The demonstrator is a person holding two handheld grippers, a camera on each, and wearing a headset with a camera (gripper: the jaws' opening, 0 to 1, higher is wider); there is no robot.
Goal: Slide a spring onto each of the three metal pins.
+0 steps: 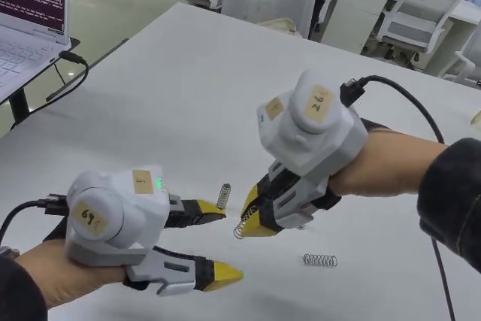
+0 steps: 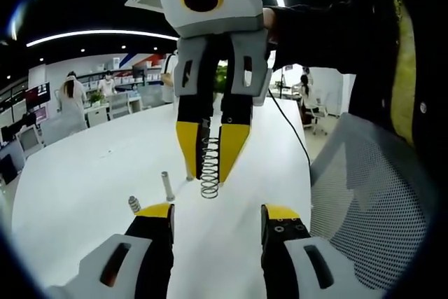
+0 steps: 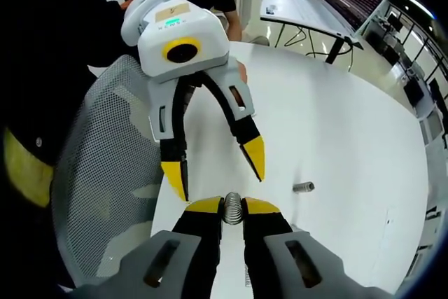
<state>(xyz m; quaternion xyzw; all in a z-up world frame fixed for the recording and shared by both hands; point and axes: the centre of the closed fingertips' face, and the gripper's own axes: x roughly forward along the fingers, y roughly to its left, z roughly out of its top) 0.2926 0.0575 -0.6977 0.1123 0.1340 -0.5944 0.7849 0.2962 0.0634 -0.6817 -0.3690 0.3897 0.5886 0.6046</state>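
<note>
The right hand-held gripper pinches a vertical spring; a bare pin stands just lower left of it. The left hand-held gripper gapes empty.

A: How is the light?
B: Bright and even. Ceiling strips burn out white in the left gripper view; the desk carries only faint, soft shadows.
A: And sharpness?
B: The head view is clear, with the far chairs slightly soft. Both gripper views bulge and bend toward their edges, yet the spring at centre is crisp.
</note>
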